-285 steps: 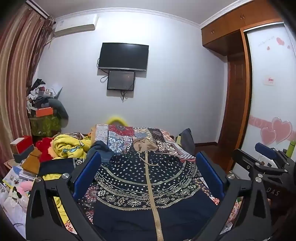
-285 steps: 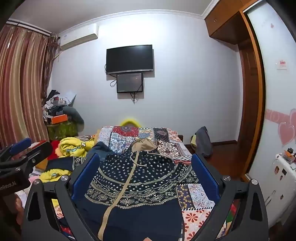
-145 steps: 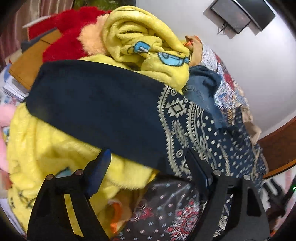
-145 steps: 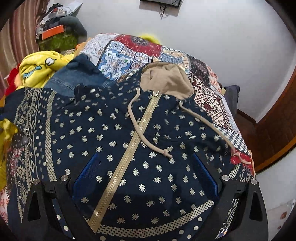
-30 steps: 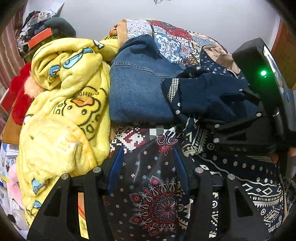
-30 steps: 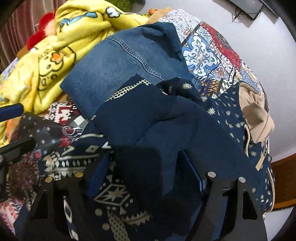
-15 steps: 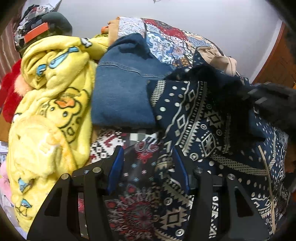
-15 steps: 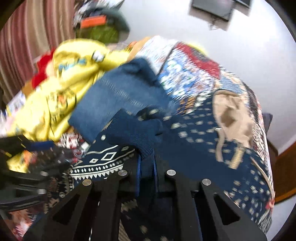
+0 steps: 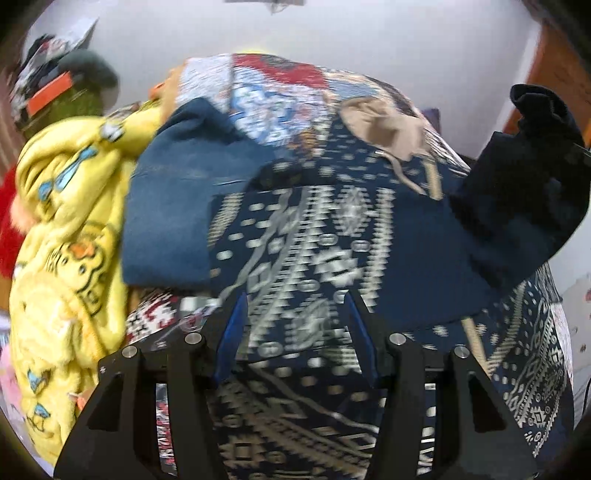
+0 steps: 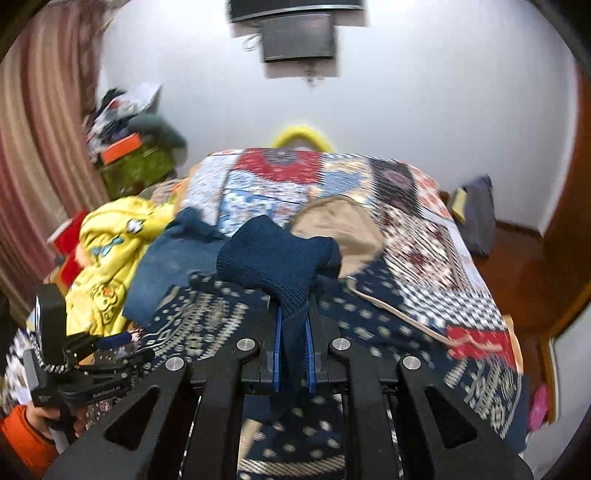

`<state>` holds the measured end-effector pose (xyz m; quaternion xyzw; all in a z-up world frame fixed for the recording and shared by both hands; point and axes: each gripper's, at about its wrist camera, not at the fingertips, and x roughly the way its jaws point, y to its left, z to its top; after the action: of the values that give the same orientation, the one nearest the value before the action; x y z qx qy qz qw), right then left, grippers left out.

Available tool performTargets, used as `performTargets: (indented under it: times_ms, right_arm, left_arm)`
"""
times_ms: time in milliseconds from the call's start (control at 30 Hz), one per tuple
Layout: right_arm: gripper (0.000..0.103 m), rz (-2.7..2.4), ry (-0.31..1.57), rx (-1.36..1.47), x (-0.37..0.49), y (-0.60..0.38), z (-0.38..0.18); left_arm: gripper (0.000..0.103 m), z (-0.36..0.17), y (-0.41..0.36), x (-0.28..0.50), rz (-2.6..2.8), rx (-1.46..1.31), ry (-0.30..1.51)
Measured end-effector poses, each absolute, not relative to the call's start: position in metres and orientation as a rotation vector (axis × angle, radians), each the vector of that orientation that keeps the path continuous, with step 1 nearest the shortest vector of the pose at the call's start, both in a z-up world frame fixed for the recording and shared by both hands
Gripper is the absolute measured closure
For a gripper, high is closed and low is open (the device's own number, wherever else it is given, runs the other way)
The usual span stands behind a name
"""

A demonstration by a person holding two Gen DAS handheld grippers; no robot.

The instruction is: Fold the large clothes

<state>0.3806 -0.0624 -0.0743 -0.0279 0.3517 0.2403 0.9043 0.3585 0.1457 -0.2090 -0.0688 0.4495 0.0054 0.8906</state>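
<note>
Up front, right tongs (image 10: 293,332) clenched on the sleeve cuff (image 10: 277,258); left tongs (image 9: 295,325) parted, seemingly over the hoodie (image 9: 314,236).

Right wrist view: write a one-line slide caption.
Right gripper shut on the navy sleeve cuff, lifted over the patterned hoodie.

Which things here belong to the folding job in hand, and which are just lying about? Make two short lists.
Part of the job:
- patterned navy hoodie, spread on the bed
- its knitted cuff, pinched in the right claw
- left claw, open over the hoodie

Just lying about:
- yellow cartoon blanket
- blue denim garment
- patchwork bedspread
- wall TV
</note>
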Motion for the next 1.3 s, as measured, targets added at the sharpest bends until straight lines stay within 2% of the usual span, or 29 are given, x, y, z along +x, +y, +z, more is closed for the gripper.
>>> performTargets:
  times_ms: [233,433,633,767,833,1100,1167,1233,1300]
  right_arm:
    - [0.094,0.439,0.848,0.028,0.391,-0.116,-0.111]
    - [0.094,0.404,0.961,0.073,0.396,-0.150,-0.151]
    - [0.094,0.399,1.048,0.110,0.398,-0.176,-0.179]
    - [0.092,0.361,1.046,0.124,0.394,-0.188,-0.184]
    - [0.088,0.303,1.022,0.123,0.391,-0.199,-0.183]
    - [0.086,0.260,1.054,0.126,0.377,-0.242,-0.172]
    - [0.081,0.241,1.051,0.116,0.372,-0.254,-0.164]
    - [0.059,0.203,1.035,0.097,0.368,-0.267,-0.155]
    - [0.043,0.148,1.008,0.088,0.365,-0.281,-0.147]
  left_arm:
    - [0.050,-0.227,0.098,0.370,-0.050,-0.093,0.999]
    - [0.049,-0.252,0.092,0.383,0.007,-0.063,1.052]
    - [0.040,-0.261,0.094,0.386,0.041,-0.049,1.045]
    - [0.038,-0.262,0.092,0.387,0.051,-0.035,1.045]
    - [0.038,-0.262,0.093,0.387,0.054,-0.040,1.051]
    - [0.039,-0.258,0.087,0.386,0.078,-0.016,1.061]
    - [0.039,-0.251,0.081,0.384,0.085,0.017,1.056]
    - [0.039,-0.242,0.071,0.378,0.078,0.055,1.038]
    - [0.039,-0.233,0.064,0.373,0.064,0.076,1.015]
